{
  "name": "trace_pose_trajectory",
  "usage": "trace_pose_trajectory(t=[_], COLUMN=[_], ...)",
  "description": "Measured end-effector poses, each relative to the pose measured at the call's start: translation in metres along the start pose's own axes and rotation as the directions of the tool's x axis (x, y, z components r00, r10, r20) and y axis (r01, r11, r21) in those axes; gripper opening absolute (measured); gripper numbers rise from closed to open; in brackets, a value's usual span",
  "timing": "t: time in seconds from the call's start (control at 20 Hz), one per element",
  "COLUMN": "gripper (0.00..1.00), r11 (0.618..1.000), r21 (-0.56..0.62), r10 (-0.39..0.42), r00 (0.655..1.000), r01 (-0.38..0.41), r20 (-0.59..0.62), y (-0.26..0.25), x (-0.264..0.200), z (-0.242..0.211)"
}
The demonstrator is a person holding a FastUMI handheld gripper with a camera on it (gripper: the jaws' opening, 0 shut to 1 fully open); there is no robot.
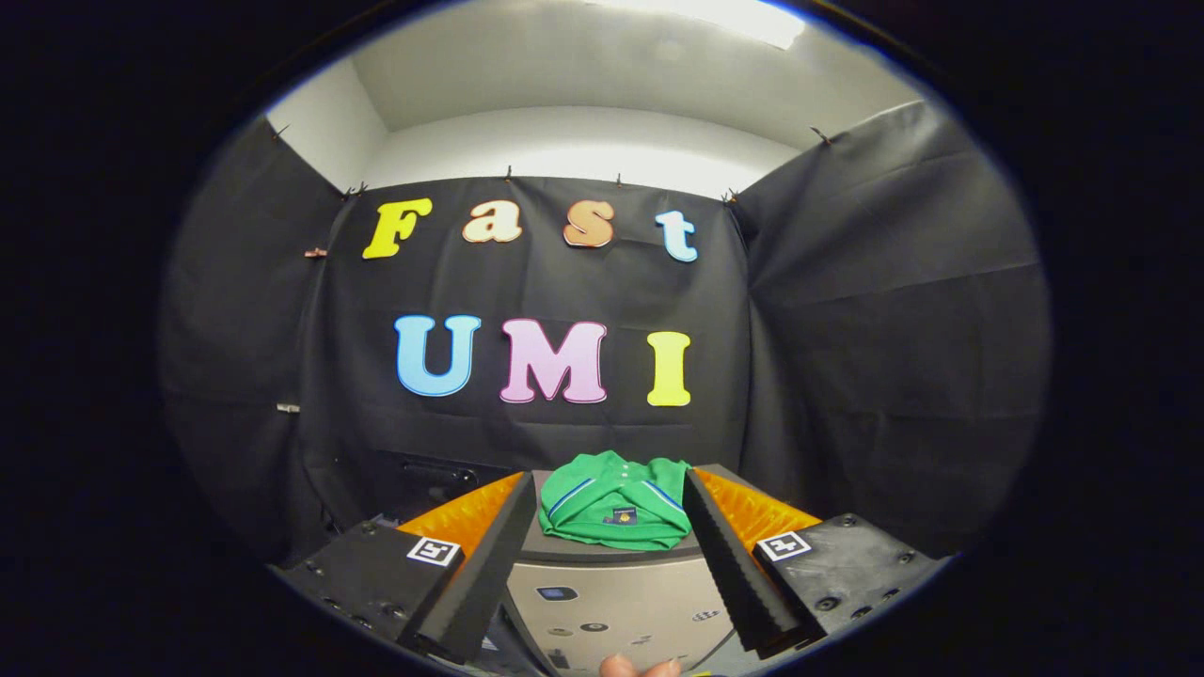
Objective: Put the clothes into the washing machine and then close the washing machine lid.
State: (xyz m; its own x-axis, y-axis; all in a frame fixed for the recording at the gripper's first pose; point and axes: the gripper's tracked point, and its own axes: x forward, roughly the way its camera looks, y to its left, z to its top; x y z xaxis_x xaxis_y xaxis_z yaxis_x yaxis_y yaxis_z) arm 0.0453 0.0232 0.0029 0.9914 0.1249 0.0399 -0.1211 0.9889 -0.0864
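The green garment [616,512] lay folded on top of the washing machine [611,602], collar side up, with thin blue-and-white stripes running along the collar edge and a small dark tag at the neck. It sat toward the back of the machine's flat grey top, bunched into a neat, rounded bundle, and nothing pressed on it.

The machine's silver front panel faced the camera below the garment, dotted with a small dark display and a few round marks too small to make out. The top under the shirt looked flat and level; whether that surface was the lid itself I could not tell.

The gripper [611,564] was held low and in front of the machine, its two fingers spread wide apart. The black ribbed pads [729,564] angled outward to either side of the shirt, with orange backing behind them, and the garment showed between them and a little beyond their tips, touched by neither. Each finger mount carried a small square black-and-white marker [435,551].

At the very bottom, just under the machine's panel, the tips of a person's fingers [640,668] peeked in.

Behind everything hung the black cloth wall [894,329] of the booth, with a pale ceiling above.
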Motion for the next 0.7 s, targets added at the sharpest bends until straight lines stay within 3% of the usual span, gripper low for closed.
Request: trace_pose_trajectory(t=[0.25,0.6,0.7], gripper=[0.99,0.99,0.99], r11=[1.000,0.998,0.999], r21=[0.018,0.025,0.014], r10=[0.016,0.060,0.036], r00=[0.982,0.910,0.888], r01=[-0.013,-0.054,-0.034], r20=[-0.186,-0.411,-0.459], y=[0.001,0.007,0.000], x=[0.058,0.156,0.180], z=[-0.033,-0.061,-0.070])
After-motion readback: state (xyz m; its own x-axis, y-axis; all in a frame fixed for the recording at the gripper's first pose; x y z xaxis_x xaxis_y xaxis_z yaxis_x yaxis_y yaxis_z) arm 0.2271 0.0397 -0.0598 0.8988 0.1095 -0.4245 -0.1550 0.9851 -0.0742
